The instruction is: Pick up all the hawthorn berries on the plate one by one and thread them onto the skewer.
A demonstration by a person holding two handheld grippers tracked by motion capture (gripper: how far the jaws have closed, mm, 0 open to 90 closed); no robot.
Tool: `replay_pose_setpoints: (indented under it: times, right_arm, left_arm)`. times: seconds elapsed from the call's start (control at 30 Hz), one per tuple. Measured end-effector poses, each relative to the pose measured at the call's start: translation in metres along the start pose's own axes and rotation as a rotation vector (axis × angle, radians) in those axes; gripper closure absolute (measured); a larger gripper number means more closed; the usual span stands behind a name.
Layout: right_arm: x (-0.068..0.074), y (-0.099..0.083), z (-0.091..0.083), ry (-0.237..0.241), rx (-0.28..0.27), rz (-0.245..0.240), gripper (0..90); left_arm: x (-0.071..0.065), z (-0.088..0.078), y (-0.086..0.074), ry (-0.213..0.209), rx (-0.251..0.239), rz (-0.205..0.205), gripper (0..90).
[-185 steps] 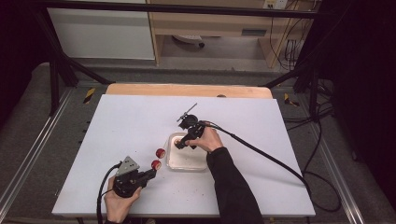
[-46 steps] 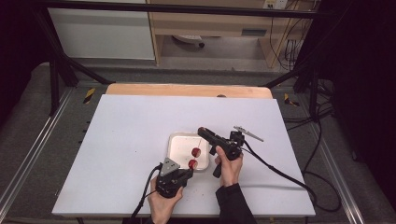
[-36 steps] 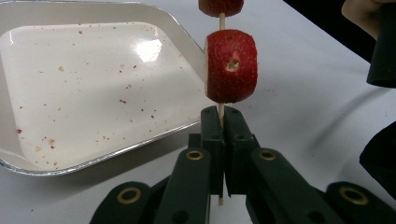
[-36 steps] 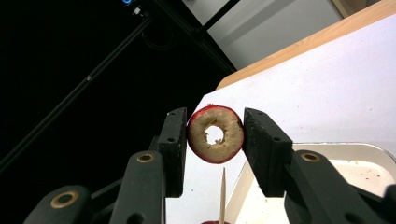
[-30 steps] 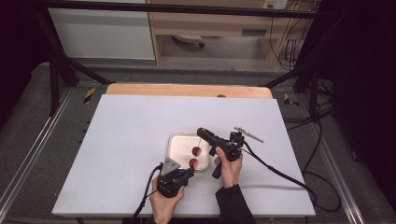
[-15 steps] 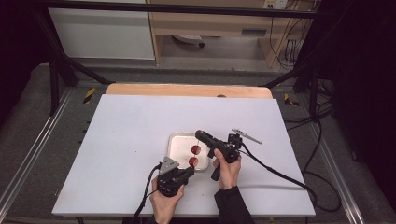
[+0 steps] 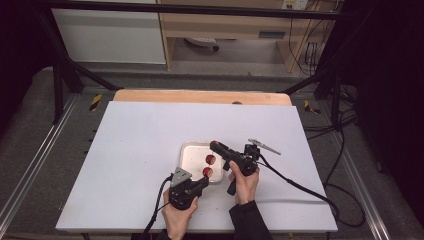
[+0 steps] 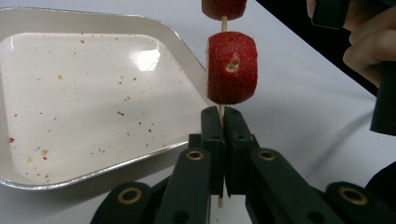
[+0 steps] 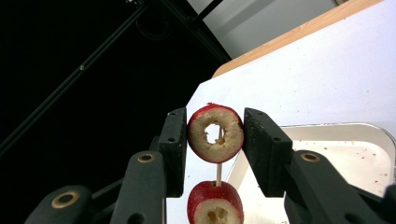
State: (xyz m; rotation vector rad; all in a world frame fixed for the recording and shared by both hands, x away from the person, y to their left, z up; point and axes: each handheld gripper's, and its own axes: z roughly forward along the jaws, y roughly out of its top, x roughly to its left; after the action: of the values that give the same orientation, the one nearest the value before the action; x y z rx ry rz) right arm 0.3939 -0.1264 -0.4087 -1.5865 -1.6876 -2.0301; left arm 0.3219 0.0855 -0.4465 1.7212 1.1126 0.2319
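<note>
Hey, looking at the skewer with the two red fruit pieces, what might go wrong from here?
1. The thin wooden skewer is pinched by the left gripper just below the lower red fruit piece; sideways force could snap it.
2. The right gripper squeezes the hollow cored upper fruit piece from both sides; more pressure may crush it.
3. The stick's tip shows inside that open core, so the piece might sit loosely and tilt over the white metal tray.

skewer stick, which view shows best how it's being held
The left gripper view: the thin wooden skewer runs up from the shut left gripper into a red fruit piece. The right gripper view shows a short stretch between two pieces. The high view is too small to show it.
</note>
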Motion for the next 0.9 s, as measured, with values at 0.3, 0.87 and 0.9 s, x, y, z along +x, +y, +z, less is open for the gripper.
replay_pose_setpoints:
  times: [0.3, 0.87, 0.9]
  right_arm:
    - [-0.001, -0.001, -0.001, -0.025, 0.028, -0.053, 61.9]
    - [0.003, 0.016, -0.011, -0.078, 0.144, -0.228, 23.5]
    - [0.002, 0.019, -0.013, -0.094, 0.159, -0.257, 19.6]
  left_arm:
    - [0.003, 0.003, -0.002, -0.043, 0.005, -0.029, 88.5]
    - [0.017, -0.013, 0.003, 0.002, 0.002, 0.019, 88.5]
    - [0.018, -0.015, 0.004, 0.003, 0.006, 0.025, 88.5]
